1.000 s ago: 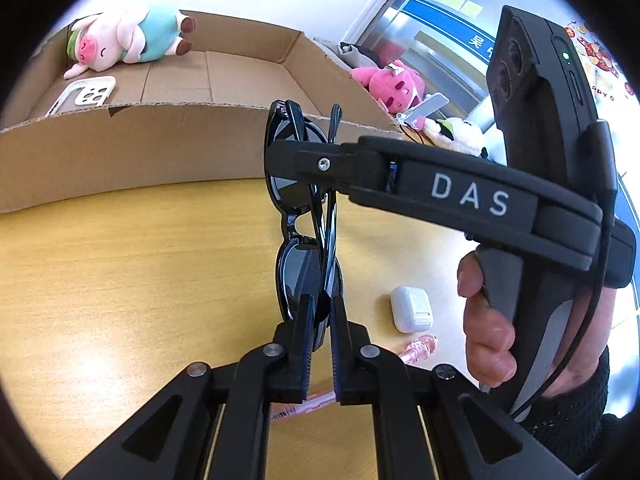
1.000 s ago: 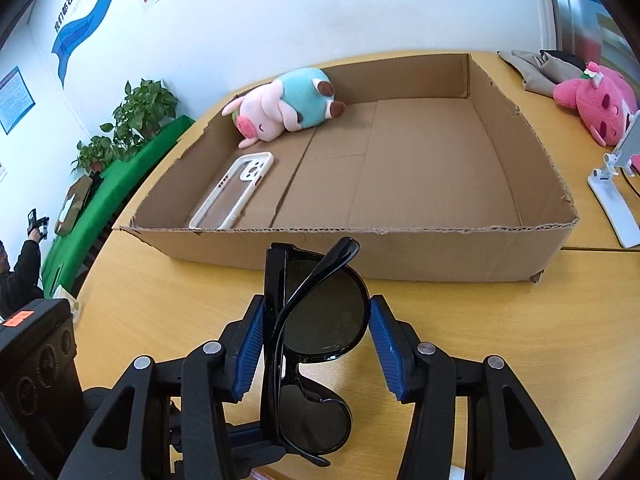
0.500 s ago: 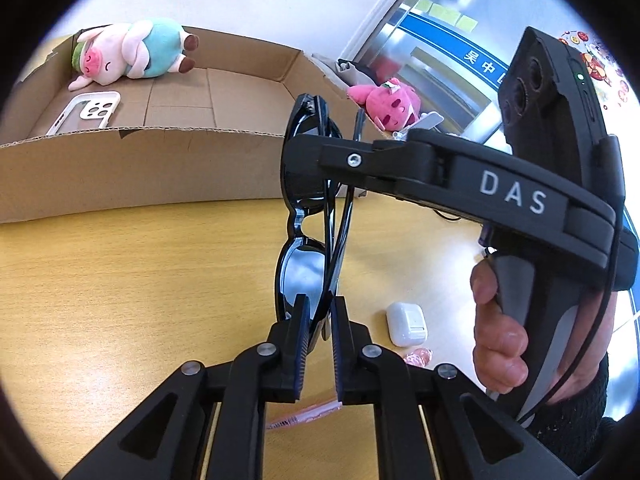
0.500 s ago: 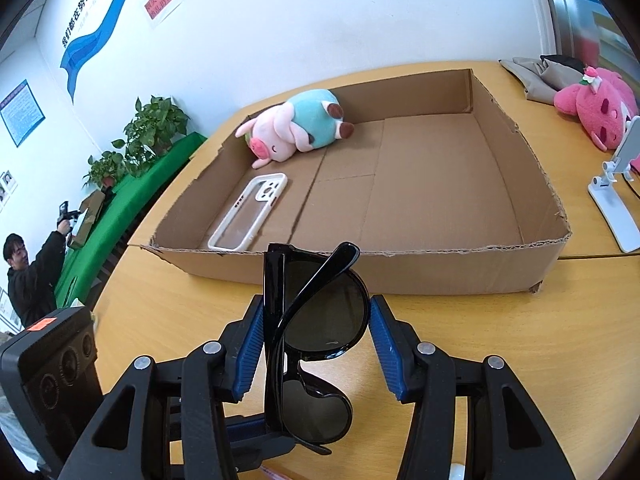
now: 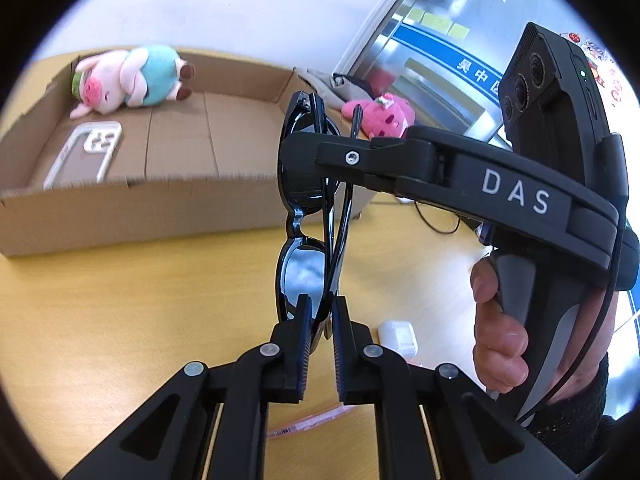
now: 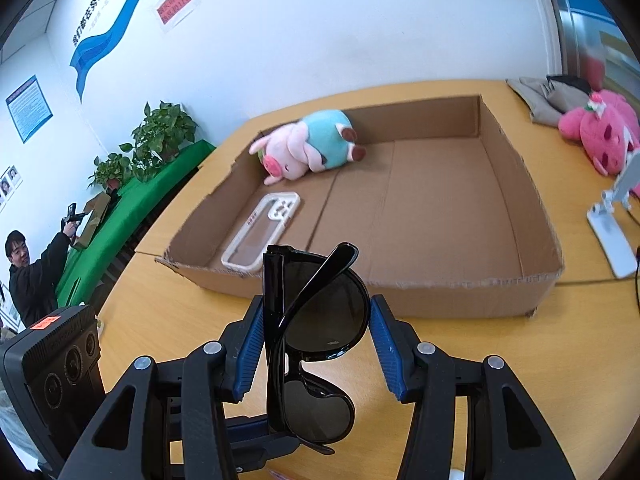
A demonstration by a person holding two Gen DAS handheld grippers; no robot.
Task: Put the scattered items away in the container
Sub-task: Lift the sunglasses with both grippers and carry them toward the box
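Above the wooden table, one pair of black sunglasses hangs short of the cardboard box, pinched at one lens by the left gripper, its jaws nearly closed, and bracketed at the other by the right gripper. Whether the right's blue pads press the frame cannot be told. Inside the box lie two things: one plush pig, one phone case.

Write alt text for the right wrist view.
Folded black sunglasses stand upright between the blue-padded jaws of the right gripper, above a yellow wooden table. Behind them sits a shallow cardboard box holding a pink pig plush and a clear phone case. A pink plush toy lies outside it, far right.
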